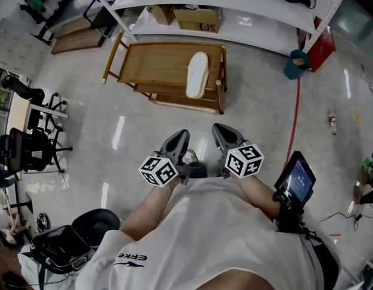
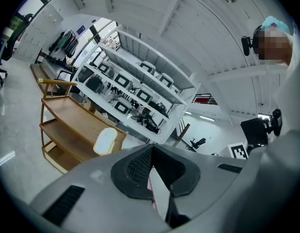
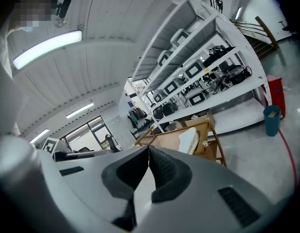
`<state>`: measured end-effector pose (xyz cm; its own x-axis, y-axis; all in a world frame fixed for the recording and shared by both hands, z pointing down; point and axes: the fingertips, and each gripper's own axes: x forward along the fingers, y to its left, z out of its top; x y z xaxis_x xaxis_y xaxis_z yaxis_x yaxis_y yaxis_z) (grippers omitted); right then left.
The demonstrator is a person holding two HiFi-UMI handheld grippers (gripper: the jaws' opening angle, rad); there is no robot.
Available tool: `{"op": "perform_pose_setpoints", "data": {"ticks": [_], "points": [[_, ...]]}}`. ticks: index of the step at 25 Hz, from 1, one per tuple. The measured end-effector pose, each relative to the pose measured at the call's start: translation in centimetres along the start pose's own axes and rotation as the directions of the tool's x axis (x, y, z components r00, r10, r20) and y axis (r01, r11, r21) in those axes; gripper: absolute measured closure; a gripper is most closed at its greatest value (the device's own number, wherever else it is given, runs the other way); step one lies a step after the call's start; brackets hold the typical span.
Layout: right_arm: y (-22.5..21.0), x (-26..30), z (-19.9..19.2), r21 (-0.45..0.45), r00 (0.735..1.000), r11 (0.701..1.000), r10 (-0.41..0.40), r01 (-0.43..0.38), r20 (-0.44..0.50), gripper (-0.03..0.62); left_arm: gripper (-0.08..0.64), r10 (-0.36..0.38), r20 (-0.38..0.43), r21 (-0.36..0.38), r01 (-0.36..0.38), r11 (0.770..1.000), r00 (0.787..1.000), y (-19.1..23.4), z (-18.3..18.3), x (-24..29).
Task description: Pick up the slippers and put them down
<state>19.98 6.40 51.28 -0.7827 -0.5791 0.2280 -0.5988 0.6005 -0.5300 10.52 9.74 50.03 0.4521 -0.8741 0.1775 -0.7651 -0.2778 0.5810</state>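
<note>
While the slipper (image 1: 197, 75) lies far off atop the wooden rack (image 1: 151, 58), right end, left gripper (image 1: 179, 136) and right gripper (image 1: 220, 129) sit near, jaws pinched together, nothing between them.

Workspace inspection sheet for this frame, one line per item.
Surface: wooden cart, top shelf bare apart from the slipper.
Job's things: one white slipper lying on the cart's top; no second one seen.
Clutter: cardboard boxes in the white rack; teal bin on the floor.
Grippers: left gripper and right gripper both shut, empty, short of the cart.
Cables: red line along the floor, right of the cart.
Surroundings: office chairs at left.
</note>
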Motion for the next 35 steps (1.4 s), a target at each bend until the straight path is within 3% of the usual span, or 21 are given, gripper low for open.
{"op": "perform_pose_setpoints", "data": {"ticks": [6, 22, 28, 35], "points": [[-1.8, 3.6, 1.3, 0.004, 1.0, 1.0, -0.028, 0.028, -0.003, 0.586, 0.555, -0.003, -0.013, -0.01, 0.003, 1.0, 1.0, 3.4, 2.1, 2.8], [-5.5, 14.6, 2.0, 0.079, 0.97, 0.967, -0.236, 0.24, -0.064, 0.586, 0.555, -0.134, -0.132, -0.065, 0.127, 0.99, 0.982, 14.1, 7.6, 9.6], [-7.1, 17.7, 0.0, 0.081, 0.95, 0.951, -0.287, 0.297, -0.121, 0.586, 0.555, -0.156, -0.207, -0.067, 0.146, 0.987, 0.966, 17.0, 7.1, 10.6], [-10.3, 20.0, -2.1, 0.098, 0.948, 0.956, -0.256, 0.278, -0.19, 0.584, 0.557, -0.11, -0.284, -0.071, 0.094, 0.993, 0.952, 19.1, 4.7, 12.5]]}}
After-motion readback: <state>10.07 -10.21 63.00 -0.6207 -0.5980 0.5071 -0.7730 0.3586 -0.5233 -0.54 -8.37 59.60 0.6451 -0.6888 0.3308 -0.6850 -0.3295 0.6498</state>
